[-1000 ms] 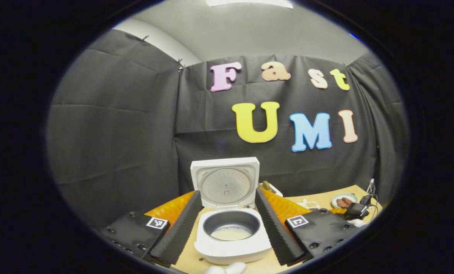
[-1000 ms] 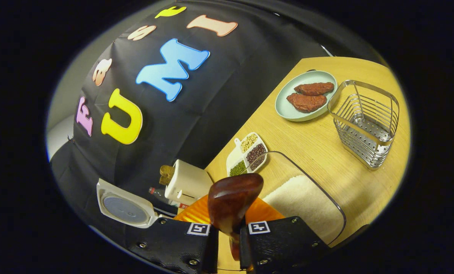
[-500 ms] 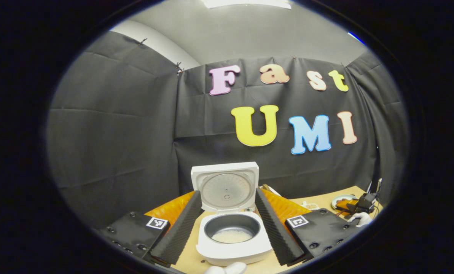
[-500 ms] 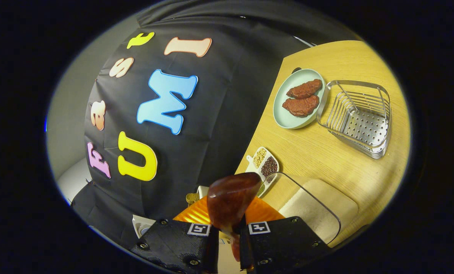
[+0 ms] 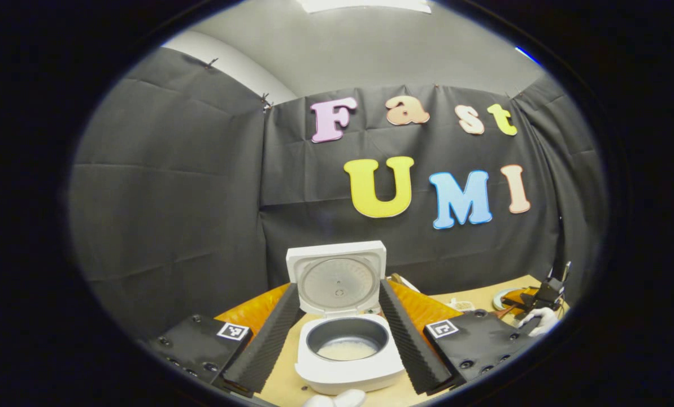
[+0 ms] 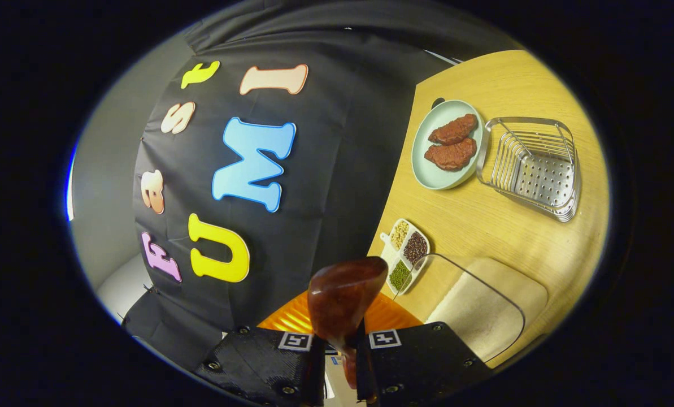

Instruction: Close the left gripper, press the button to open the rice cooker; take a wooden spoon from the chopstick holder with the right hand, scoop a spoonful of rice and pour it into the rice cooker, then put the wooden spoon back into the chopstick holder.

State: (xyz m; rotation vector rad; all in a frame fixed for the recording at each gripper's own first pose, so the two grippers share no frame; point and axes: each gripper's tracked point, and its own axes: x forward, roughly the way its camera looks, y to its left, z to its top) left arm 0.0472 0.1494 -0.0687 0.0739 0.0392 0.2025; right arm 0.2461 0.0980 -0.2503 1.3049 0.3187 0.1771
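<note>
The white rice cooker [image 5: 348,373] stands open on the table, lid [image 5: 337,277] upright, with a layer of rice in its dark pot [image 5: 347,350]. My left gripper [image 5: 338,287] is open, its two fingers framing the cooker without touching it. My right gripper [image 6: 341,346] is shut on the handle of the dark wooden spoon [image 6: 342,297], whose bowl points forward in the air; no rice shows on it. The wire chopstick holder [image 6: 531,167] stands at the far right of the right gripper view, apart from the spoon. The right gripper [image 5: 543,297] also appears far right in the left gripper view.
A clear container of rice [image 6: 481,308] sits just right of the spoon. Beyond it are a small divided dish of beans [image 6: 404,254] and a pale plate [image 6: 427,175] with two pieces of meat beside the holder. A white-gloved hand [image 5: 540,321] holds the right gripper.
The right gripper has swung and rolled with the spoon; the cooker lid and white appliance left its view and the holder shifted. The left gripper has barely moved.
</note>
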